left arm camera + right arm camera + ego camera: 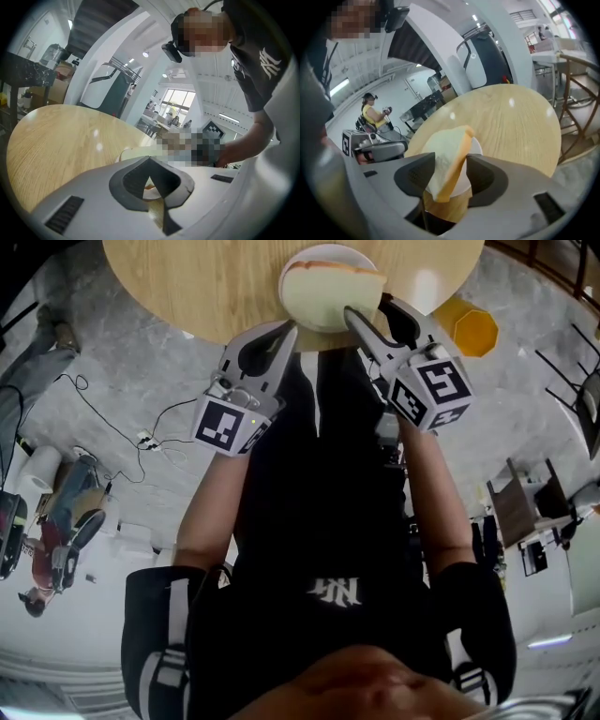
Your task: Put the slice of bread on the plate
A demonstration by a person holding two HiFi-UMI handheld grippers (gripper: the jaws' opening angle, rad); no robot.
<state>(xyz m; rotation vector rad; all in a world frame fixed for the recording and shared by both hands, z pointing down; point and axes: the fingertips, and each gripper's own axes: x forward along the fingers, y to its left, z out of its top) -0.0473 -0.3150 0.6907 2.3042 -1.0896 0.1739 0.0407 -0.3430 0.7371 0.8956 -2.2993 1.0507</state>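
Note:
A pale slice of bread (330, 289) with a tan crust lies over the white plate (287, 282) on the round wooden table (187, 277). My right gripper (367, 307) reaches in at the plate's near right edge. In the right gripper view the bread (447, 161) stands tilted between the jaws above the plate (475, 146). It leans toward the left pad with a gap at the right pad, so this gripper (451, 172) is open. My left gripper (289, 329) sits at the plate's near left edge with its tips together and nothing in them. Past it (149, 159) the plate's rim (133, 152) shows.
The table (511, 122) stretches bare beyond the plate. A yellow stool (473, 331) stands on the floor to the right, cables (141, 437) trail on the left. A person in yellow (370, 110) stands far off, a wooden railing (576, 93) runs at the right.

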